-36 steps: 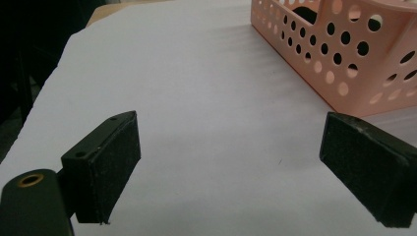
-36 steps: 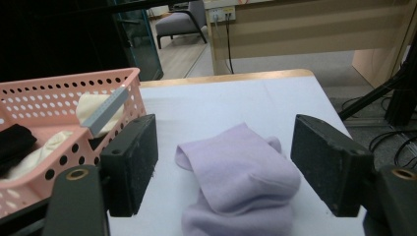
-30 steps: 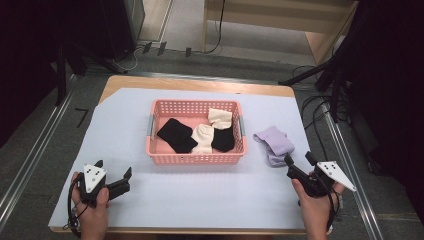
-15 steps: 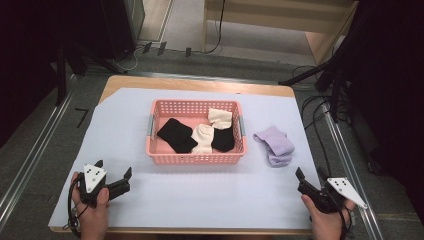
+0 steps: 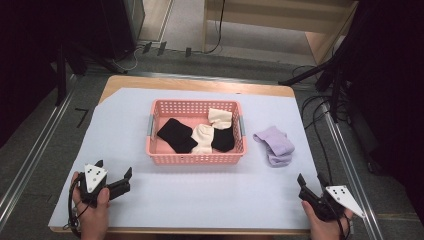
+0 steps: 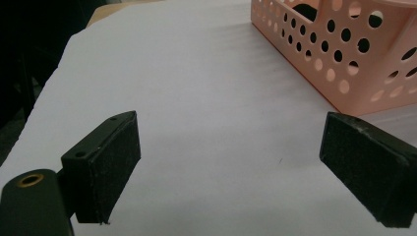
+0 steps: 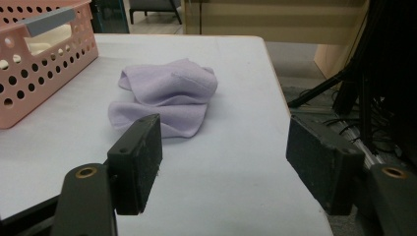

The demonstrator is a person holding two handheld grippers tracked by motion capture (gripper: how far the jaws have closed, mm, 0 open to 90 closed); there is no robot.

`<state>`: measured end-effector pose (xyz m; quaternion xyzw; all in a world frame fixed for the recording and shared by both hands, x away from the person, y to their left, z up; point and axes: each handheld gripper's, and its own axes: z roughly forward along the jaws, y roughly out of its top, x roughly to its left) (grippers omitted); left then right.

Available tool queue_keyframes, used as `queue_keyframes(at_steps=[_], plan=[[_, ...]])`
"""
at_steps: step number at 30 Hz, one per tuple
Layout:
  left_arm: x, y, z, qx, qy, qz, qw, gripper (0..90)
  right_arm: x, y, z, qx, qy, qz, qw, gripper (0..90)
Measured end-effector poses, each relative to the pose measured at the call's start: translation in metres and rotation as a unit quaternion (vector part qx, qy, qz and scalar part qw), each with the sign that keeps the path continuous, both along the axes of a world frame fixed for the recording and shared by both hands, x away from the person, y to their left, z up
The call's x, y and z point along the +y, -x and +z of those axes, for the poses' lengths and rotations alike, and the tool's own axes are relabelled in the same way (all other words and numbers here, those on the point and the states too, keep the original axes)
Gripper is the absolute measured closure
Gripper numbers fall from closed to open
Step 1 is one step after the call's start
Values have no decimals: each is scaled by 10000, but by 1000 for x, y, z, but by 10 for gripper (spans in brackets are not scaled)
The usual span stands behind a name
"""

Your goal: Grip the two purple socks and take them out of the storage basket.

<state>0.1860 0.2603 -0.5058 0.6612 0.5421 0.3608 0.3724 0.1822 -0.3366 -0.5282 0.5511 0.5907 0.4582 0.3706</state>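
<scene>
The work looks to be putting socks into the basket (image 5: pixel 196 159), and most of it seems done. Two black socks (image 5: pixel 176 135) and two cream socks (image 5: pixel 203 138) already lie inside, overlapping loosely. What is left, judging by the layout, is the lilac pair (image 5: pixel 274 145) — it sits on the surface just beside the basket's 3 o'clock end, apart from it and untouched by either tool.

The right gripper (image 5: pixel 311 189) rests at about 5 o'clock on the surface, jaws spread wide and holding nothing. In the right gripper view the lilac pair (image 7: pixel 164 96) lies ahead of the jaws, a little toward the left one, with a clear gap of bare sheet between. The left gripper (image 5: pixel 122 181) sits at about 7 o'clock, jaws likewise spread and empty, aimed toward the basket's near corner (image 6: pixel 344 54).

The basket is pink plastic — rectangular, rigid, its walls pierced with rows of round holes, with a grey handle (image 7: pixel 51 20) at the short end. The lilac pair is soft, matte knit, folded over itself into a rounded lump with a flatter layer beneath. It should give easily under a pinch. The jaw pads are flat black blocks with a rough, grainy face. A pale lavender-white sheet (image 5: pixel 210 200), smooth and unwrinkled, covers the surface.
</scene>
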Motion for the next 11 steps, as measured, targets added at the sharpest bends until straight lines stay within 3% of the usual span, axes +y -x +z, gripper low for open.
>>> queue_keyframes(at_steps=[4, 11], plan=[[0, -1, 0, 14, 30, -36, 10000, 94, -2, -1, 0, 73, -127, 72, 9999, 296], [1, -2, 0, 100, 58, -16, 9999, 94, 0, -4, 0, 189, -14, 175, 9997, 287]])
